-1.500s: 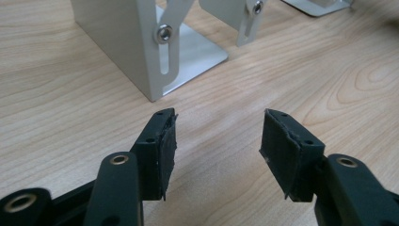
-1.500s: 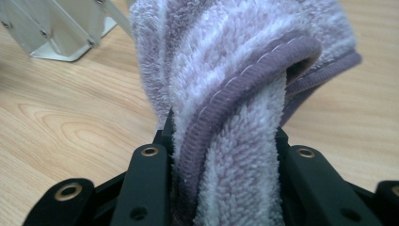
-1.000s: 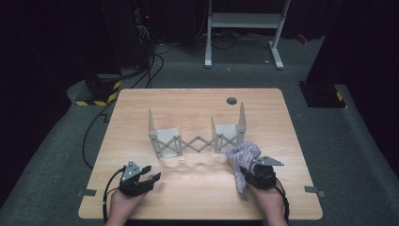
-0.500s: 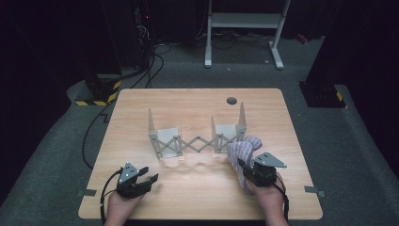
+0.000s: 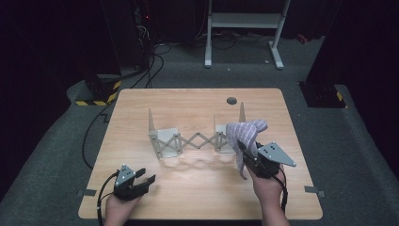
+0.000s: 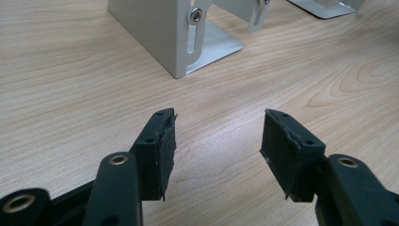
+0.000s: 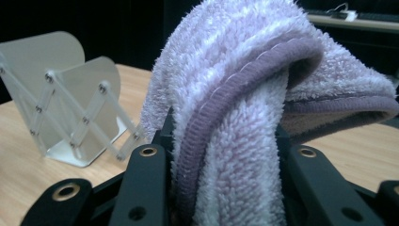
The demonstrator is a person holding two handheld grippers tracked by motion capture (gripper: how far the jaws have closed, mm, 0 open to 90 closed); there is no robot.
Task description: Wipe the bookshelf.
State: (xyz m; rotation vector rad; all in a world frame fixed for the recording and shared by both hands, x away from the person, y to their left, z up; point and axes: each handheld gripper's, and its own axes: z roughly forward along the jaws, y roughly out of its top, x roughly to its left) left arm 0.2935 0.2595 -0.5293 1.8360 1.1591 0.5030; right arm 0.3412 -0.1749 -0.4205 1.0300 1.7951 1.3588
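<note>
The desk (image 5: 197,101) is a light wood top carrying one fixture: an expandable metal rack (image 5: 195,137) with an upright plate at each end and a scissor linkage between them, standing across the middle of the desk.

The lilac towel (image 5: 247,136) is off the desk surface, raised in front of the rack's right end plate. It is folded over into a bunch; its long axis runs roughly upright, with the folded crown pointing up and toward the rack and the loose end hanging down beside the gripper. In the right gripper view the towel (image 7: 244,117) stands between the two black jaws, hem edge forward. This upright hold probably keeps the cloth clear of the desk so it can be carried over the rack.

The right gripper (image 5: 251,157) is clamped on the towel, pads pressed into the pile.

The left gripper (image 5: 143,180) rests low near the desk's front left edge, jaws apart with nothing between them (image 6: 216,141), apparently in reserve and aimed at the rack's left plate.
</note>
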